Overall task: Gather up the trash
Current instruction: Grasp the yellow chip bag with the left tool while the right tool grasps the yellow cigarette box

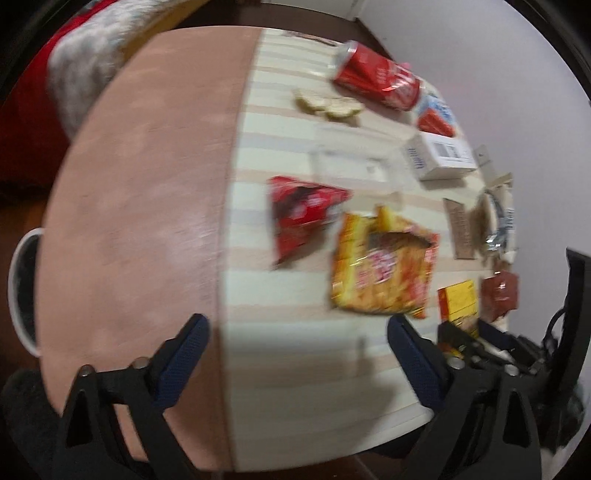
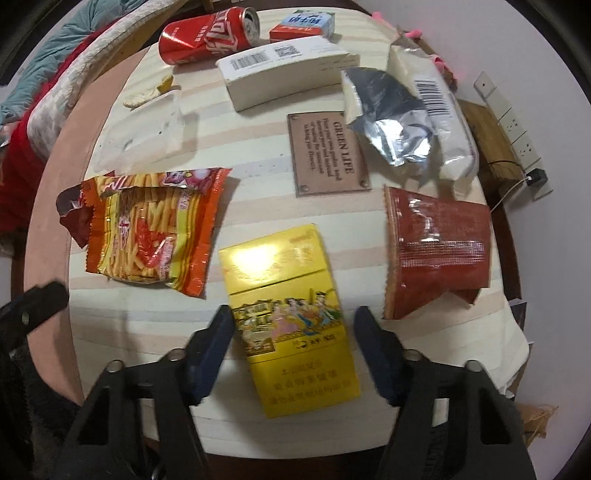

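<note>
Trash lies scattered on a striped cloth on a round table (image 2: 258,177). My right gripper (image 2: 293,325) is open, its jaws on either side of a yellow cigarette box (image 2: 288,310), left finger near touching it. An orange-yellow snack bag (image 2: 147,232) lies to its left, a dark red sachet (image 2: 436,251) to its right. My left gripper (image 1: 297,332) is open and empty over the cloth's near edge. Beyond it lie the snack bag (image 1: 380,266) and a red wrapper (image 1: 299,214). The right gripper (image 1: 465,336) shows over the yellow box (image 1: 458,299).
A crushed red can (image 2: 207,37), a white carton (image 2: 284,70), a red-and-blue box (image 2: 303,26), a silver foil bag (image 2: 402,118), a clear plastic tray (image 2: 147,129), crackers (image 2: 147,94) and a brown plaque (image 2: 328,155) lie farther back. A white bin rim (image 1: 18,288) is at left.
</note>
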### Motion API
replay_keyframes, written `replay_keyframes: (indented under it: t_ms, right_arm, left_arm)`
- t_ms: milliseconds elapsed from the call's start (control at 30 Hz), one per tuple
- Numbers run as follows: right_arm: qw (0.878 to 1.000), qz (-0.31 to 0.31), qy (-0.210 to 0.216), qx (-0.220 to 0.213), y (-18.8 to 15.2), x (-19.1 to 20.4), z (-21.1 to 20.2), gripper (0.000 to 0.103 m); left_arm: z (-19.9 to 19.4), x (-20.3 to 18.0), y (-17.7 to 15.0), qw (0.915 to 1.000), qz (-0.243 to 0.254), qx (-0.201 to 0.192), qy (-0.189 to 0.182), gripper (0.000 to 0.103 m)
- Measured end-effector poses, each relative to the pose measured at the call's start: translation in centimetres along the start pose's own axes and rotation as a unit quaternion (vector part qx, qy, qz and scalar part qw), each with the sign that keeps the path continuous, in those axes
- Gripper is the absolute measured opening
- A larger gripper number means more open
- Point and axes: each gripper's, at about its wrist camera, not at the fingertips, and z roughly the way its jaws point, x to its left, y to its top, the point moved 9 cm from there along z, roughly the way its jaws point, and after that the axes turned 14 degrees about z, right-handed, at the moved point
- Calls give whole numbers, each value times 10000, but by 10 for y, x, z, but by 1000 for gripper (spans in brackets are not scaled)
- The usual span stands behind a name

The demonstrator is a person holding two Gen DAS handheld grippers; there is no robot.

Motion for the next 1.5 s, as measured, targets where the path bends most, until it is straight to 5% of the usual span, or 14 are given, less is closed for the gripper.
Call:
replay_keyframes:
  t_ms: [167, 267, 367, 567, 900, 1033, 1100, 1133, 1200, 1233, 1367, 1500]
  right_arm:
    - [9996, 262, 109, 8, 0, -21, 0, 62]
    - [9992, 368, 162, 44, 1, -33, 2, 62]
    - [9989, 423, 179, 62, -1, -38, 2, 62]
    - [9986, 497, 168, 10, -3, -42, -2, 61]
    - [9969, 560, 510, -207, -14, -39, -30, 61]
    - [9958, 596, 647, -271, -12, -39, -40, 61]
    - [9951, 673, 650, -317, -6, -39, -41, 61]
    - [9948, 703, 667, -322, -3, -40, -41, 61]
    - [9943, 786, 640, -344, 3, -43, -39, 61]
    - [9942, 800, 623, -357, 4, -44, -39, 61]
    - [9937, 926, 512, -355, 11, -52, -29, 61]
    - [9934, 1035, 376, -325, 13, -58, -19, 61]
  left_arm:
    - [22, -24, 18, 9993, 284, 23, -222, 74]
    - [35, -31, 25, 9991, 375, 106, -142, 52]
    - [35, -37, 32, 9986, 518, 51, 56, 13]
    - [32, -40, 31, 9975, 613, -60, 344, 1]
    - [-36, -39, 35, 9939, 550, -767, 577, 1]
    - [-57, -35, 32, 9928, 478, -1061, 300, 3]
    - [-41, -34, 36, 9959, 416, -806, 21, 5]
    - [-33, -31, 34, 9971, 332, -663, -163, 9]
    - [-12, -31, 35, 9985, 173, -399, -341, 57]
    - [-5, -32, 37, 9983, 106, -394, -413, 62]
    - [17, -39, 44, 9991, 151, -275, -271, 63]
    - [42, -57, 45, 9972, 637, -64, 390, 61]
